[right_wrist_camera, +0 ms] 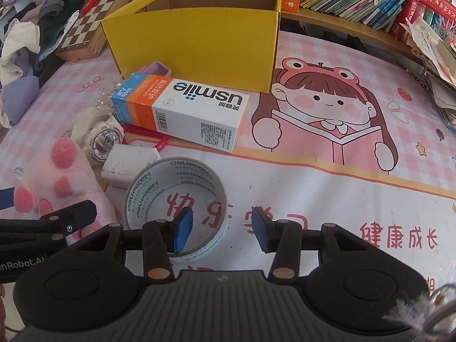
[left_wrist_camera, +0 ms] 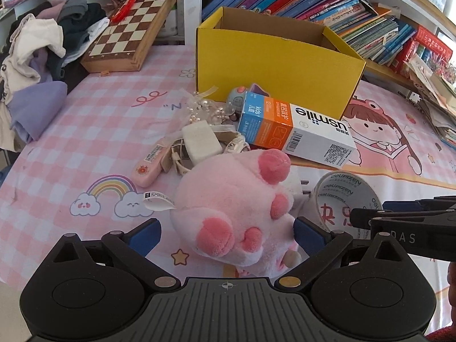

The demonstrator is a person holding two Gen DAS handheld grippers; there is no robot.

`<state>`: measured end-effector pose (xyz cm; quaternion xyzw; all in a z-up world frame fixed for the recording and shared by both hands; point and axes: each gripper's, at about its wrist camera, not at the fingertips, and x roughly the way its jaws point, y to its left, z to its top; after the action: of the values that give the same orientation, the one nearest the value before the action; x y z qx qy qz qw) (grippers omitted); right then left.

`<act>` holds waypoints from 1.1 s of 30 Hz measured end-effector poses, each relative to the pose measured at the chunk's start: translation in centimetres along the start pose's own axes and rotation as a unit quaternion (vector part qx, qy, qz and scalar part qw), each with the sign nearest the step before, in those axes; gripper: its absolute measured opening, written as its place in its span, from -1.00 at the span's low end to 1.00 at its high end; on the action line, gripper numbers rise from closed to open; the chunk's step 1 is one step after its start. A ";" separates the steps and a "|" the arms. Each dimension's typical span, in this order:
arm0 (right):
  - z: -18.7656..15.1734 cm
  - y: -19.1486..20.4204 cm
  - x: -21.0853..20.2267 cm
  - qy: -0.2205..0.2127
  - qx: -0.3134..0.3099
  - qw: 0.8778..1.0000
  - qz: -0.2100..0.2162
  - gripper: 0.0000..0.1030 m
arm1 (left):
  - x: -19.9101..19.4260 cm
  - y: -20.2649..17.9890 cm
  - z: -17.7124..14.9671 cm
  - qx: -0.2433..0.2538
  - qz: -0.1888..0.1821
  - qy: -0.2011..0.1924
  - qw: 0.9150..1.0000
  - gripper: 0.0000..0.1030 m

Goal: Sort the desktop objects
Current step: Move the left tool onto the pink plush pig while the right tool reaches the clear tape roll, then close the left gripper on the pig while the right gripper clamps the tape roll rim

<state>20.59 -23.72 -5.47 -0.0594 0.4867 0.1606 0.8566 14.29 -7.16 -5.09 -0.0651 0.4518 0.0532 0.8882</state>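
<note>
Left wrist view, nearest: my left gripper (left_wrist_camera: 226,235) stands with its jaws wide apart, one blue pad on each side of the pink plush (left_wrist_camera: 230,208). The right pad lies against or just beside the plush; I cannot tell which. The left pad is clear of it. The plush lies on the pink checked cloth (left_wrist_camera: 99,131), its paper tag at its left.

Right wrist view, nearest: my right gripper (right_wrist_camera: 222,229) has its jaws partly apart and straddles the near right wall of the tape roll (right_wrist_camera: 159,188). The left pad is inside the ring; the right pad is outside, apart from the tape. Nothing is clamped. The roll lies flat on the cloth, just right of the plush.

Middle ground: a white block (right_wrist_camera: 129,165) touches the roll's far left side. A white watch (right_wrist_camera: 102,139) lies beside it, with a red clip (right_wrist_camera: 155,139) just behind. In the left view a pink case (left_wrist_camera: 149,165) and a bead bag (left_wrist_camera: 205,108) lie beyond the plush.

Farther: the toothpaste carton (right_wrist_camera: 182,108) lies on its side, well beyond both grippers.

Farthest: the yellow box (right_wrist_camera: 199,42) stands open just behind the carton. A chessboard (left_wrist_camera: 131,31) and clothes (left_wrist_camera: 42,51) lie to the left, books (left_wrist_camera: 327,2) behind.
</note>
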 end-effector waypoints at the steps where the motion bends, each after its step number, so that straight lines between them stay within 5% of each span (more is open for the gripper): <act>1: 0.0 0.0 0.1 0.001 0.000 1.000 0.000 -0.14 | 0.0 0.0 0.0 0.001 0.000 0.000 1.000 0.93; 15: 0.2 0.0 0.7 0.014 -0.001 1.000 0.002 -0.12 | 1.2 0.0 0.2 -0.008 -0.017 0.014 1.000 0.92; 24: 0.2 0.2 0.9 0.018 -0.006 1.000 0.003 -0.13 | 1.3 -0.1 0.0 -0.009 -0.034 0.018 0.999 0.71; 33: -0.1 0.2 0.6 0.016 -0.002 1.000 0.009 -0.70 | 0.9 -0.1 -0.1 -0.008 -0.039 0.011 0.999 0.49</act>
<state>20.70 -23.42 -6.03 -0.0597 0.5004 0.1683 0.8472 14.74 -7.25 -5.90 -0.0902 0.4584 0.0216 0.8839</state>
